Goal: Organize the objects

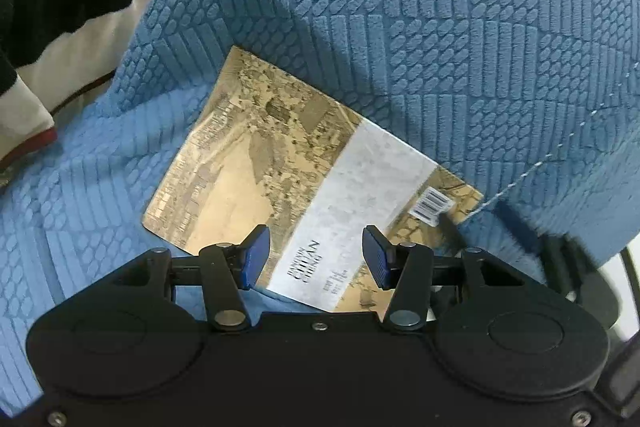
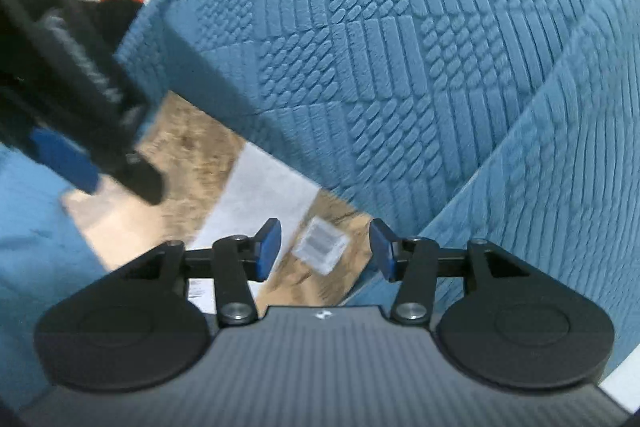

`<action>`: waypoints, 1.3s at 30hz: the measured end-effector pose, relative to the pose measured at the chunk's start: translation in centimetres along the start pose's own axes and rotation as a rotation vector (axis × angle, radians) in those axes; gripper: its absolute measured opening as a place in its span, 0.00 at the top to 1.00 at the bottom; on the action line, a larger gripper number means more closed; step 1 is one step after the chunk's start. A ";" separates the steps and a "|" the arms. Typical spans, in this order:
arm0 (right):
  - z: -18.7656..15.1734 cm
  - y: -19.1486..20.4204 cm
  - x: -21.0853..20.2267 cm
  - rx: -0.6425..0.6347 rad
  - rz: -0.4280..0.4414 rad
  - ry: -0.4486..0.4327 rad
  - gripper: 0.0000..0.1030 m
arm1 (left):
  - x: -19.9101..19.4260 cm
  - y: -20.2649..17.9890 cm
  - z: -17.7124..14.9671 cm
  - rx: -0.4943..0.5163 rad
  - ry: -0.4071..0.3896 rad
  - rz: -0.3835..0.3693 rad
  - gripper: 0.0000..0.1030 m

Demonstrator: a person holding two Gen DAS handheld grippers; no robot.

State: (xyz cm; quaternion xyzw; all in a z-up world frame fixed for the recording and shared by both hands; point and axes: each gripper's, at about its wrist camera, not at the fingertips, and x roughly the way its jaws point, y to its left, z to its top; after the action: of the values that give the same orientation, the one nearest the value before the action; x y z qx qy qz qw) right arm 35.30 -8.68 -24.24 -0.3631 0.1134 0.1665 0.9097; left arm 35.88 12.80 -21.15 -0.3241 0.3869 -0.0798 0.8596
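Book (image 1: 288, 163) lay partly hidden under the ribbed blue cushion (image 1: 440, 7); left gripper (image 1: 316, 257) and right gripper (image 2: 324, 249) gaped apart, holding nothing.

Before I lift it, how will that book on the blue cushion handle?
The book looks like a thin paperback, so probably light and somewhat bendy. Its cover seems smooth, so possibly slippery. It lies flat, partly tucked under the blue cushion, so it may drag.

A blue textured sofa seat (image 1: 80, 187) carries the things. A book (image 1: 288, 167) lies flat on it, against the backrest (image 1: 400, 7)
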 end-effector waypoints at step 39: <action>-0.2 -5.5 1.8 0.116 0.209 0.187 0.66 | 0.6 0.6 1.0 0.077 -0.021 0.097 0.58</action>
State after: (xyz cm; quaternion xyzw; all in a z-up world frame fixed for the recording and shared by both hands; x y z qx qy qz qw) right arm 39.03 -12.15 -21.54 -0.3100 0.2443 0.2188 0.8924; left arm 36.94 13.53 -21.44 -0.2725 0.3899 -0.0497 0.8782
